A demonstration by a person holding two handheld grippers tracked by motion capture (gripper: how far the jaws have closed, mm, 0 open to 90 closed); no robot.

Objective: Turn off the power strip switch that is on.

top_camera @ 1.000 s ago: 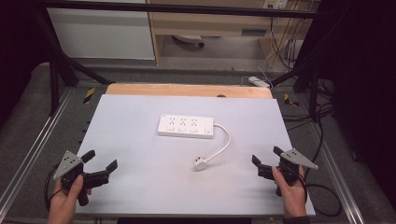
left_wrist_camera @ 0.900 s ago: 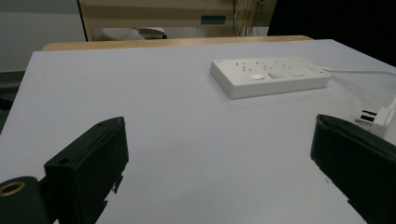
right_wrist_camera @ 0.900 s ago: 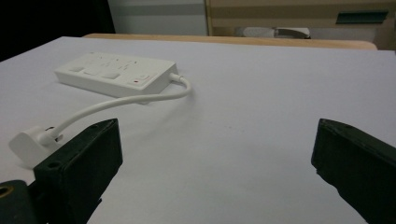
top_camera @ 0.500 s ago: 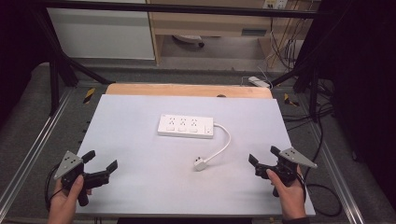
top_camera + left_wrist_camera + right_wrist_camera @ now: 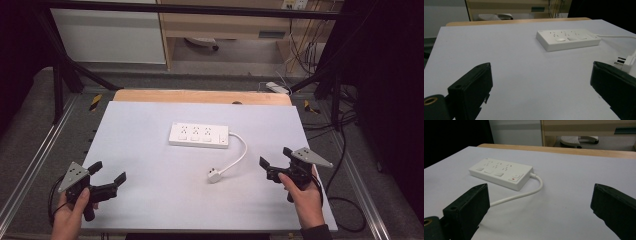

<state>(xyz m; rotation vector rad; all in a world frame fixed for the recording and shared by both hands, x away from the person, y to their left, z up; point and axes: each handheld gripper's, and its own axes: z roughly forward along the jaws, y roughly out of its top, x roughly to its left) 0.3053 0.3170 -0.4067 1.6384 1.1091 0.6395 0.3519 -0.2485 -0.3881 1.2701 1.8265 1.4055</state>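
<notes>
Resting mid-table, a white power strip (image 5: 199, 135) trails its cord (image 5: 239, 156) to a plug (image 5: 215, 175) lying loose nearer the person. The left gripper (image 5: 107, 180) and right gripper (image 5: 274, 163) hover at the near corners, jaws spread wide and empty. The plug looks light and rigid, best pinched across its body; the cord seems limp, though its stiffness is hard to judge. Compared with a second ago, the right gripper has edged inward toward the plug.

White power strip (image 5: 199, 135) with white cord (image 5: 239, 155) and plug (image 5: 215, 175); small red mark, probably its switch. Pale grey table (image 5: 150, 190), black jaws.
</notes>
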